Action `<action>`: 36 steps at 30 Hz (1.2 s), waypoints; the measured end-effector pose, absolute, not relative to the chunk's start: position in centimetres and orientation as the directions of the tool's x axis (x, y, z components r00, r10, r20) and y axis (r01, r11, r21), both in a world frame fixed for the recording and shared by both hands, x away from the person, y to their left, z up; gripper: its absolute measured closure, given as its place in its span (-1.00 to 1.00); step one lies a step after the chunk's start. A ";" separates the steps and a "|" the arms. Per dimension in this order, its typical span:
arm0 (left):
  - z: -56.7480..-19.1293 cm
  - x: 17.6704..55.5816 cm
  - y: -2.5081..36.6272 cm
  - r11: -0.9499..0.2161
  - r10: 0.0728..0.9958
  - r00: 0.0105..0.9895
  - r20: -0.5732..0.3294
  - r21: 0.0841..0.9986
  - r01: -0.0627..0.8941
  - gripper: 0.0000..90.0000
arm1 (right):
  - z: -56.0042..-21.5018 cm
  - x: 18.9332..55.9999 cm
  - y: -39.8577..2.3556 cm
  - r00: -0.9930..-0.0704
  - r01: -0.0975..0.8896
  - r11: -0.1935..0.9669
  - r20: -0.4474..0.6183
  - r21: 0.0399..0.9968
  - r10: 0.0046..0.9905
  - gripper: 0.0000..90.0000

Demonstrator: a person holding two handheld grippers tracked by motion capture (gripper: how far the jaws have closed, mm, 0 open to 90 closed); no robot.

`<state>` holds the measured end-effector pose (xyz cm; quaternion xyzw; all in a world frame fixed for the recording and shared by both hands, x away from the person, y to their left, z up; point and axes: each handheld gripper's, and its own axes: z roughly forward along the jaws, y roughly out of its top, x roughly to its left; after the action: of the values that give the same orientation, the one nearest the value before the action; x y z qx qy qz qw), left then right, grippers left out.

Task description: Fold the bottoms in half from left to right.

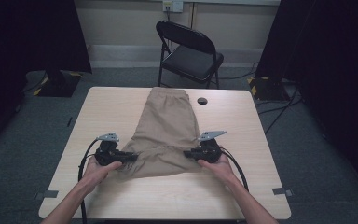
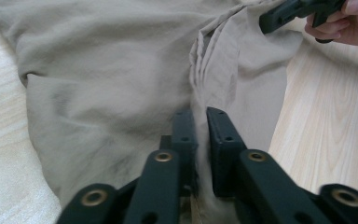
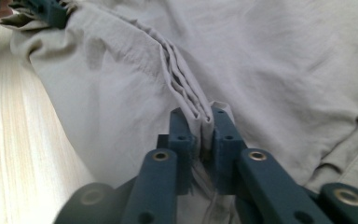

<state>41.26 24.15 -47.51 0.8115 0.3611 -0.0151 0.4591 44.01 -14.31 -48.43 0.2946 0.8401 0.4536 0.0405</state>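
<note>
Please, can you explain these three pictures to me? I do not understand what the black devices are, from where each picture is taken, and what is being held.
A person sits at a wooden table and holds a hand-operated gripping tool in each hand. The high view looks down from above the person. The other two pictures come from small cameras riding on each tool, looking along its two black jaws. On the table lie beige shorts, waistband away from the person. The left tool and the right tool each pinch a gathered fold of the shorts' fabric at the near end. Behind the table stands a black folding chair.
</note>
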 end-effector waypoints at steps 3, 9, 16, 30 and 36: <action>-47.5 41.1 24.3 -0.309 0.573 0.733 -0.368 0.731 0.609 0.47 | -48.4 44.0 -14.3 -0.818 0.464 0.411 0.201 0.785 0.539 0.85; -47.1 39.7 24.2 -0.331 0.554 0.750 -0.362 0.731 0.597 -0.10 | -48.5 44.0 -14.1 -0.813 0.470 0.419 0.196 0.777 0.548 0.86; -47.1 38.2 24.8 -0.365 0.559 0.763 -0.325 0.730 0.578 0.01 | -48.2 43.8 -14.4 -0.809 0.472 0.416 0.195 0.778 0.554 0.86; -47.5 38.8 25.9 -0.315 0.592 0.737 -0.326 0.749 0.583 0.89 | -48.4 43.1 -14.9 -0.823 0.474 0.405 0.230 0.782 0.519 0.57; -47.2 38.8 25.8 -0.316 0.584 0.749 -0.315 0.761 0.566 0.90 | -49.5 44.0 -14.5 -0.803 0.507 0.383 0.263 0.772 0.534 0.46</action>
<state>38.76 25.82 -47.20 0.8112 0.3545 0.0092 0.4651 44.04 -14.53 -49.47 0.3132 0.8314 0.4587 0.0147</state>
